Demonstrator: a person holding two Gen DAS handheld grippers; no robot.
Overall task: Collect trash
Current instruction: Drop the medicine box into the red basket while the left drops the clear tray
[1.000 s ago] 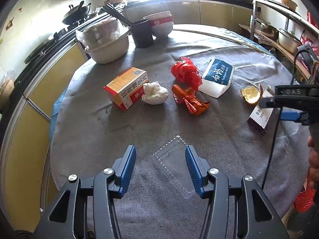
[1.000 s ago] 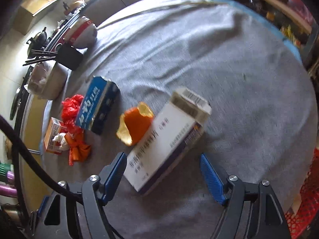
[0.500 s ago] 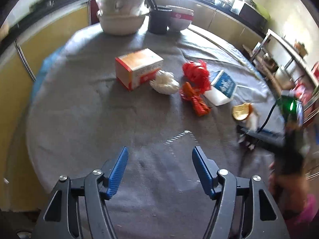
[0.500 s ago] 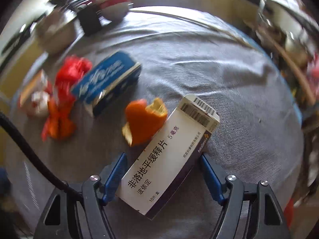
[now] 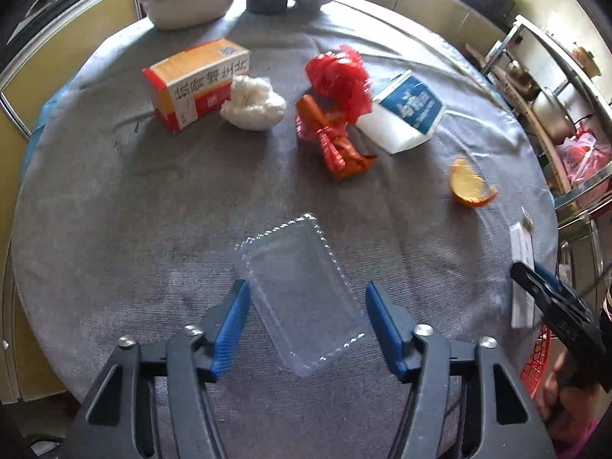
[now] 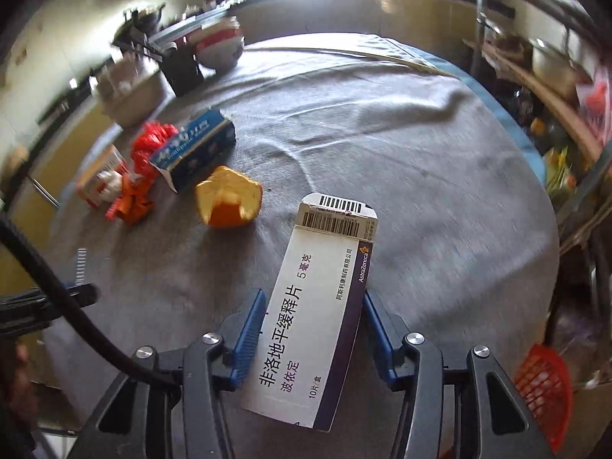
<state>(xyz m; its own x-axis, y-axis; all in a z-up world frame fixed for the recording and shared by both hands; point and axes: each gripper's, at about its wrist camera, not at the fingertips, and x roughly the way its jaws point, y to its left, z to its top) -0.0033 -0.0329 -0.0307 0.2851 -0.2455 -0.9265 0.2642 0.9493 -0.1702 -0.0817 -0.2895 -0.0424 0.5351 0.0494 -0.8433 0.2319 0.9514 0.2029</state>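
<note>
Trash lay scattered on the grey-clothed tabletop (image 5: pixel 114 229), two pieces being worked at once.

Right claw (image 6: pixel 313 329): jaws had just been closing, white-and-purple medicine box (image 6: pixel 317 306) between them, pads against its long sides at the near half, so clamped on it. Box was light, thin card, probably empty; stiff along the edges but would crush under a hard squeeze. Far end stuck out toward 12 o'clock, so it could pivot in the grip; a hold nearer the middle would have been steadier. Red basket (image 6: pixel 543 390) sat at 4 o'clock, likely the bin.

Left claw (image 5: pixel 306 329): jaws apart, having just closed a little, straddling the near end of the clear plastic tray (image 5: pixel 302 287) without touching it. Tray lay flat on the cloth, running toward 11 o'clock. Nearly weightless, thin, springy, slick; the walls would buckle, so it could pop out. Best bite looked to be across the short width, at the crimped rim.

Left on the cloth, all light:
- orange peel (image 5: pixel 470 187), 2 o'clock in the left view, soft
- blue-and-white carton (image 5: pixel 409 111), 1 o'clock
- red plastic bag (image 5: pixel 340 76) and orange wrapper (image 5: pixel 336 145), 12 o'clock, limp
- white tissue wad (image 5: pixel 252 103) beside orange-and-white box (image 5: pixel 199 80), 11 o'clock
</note>
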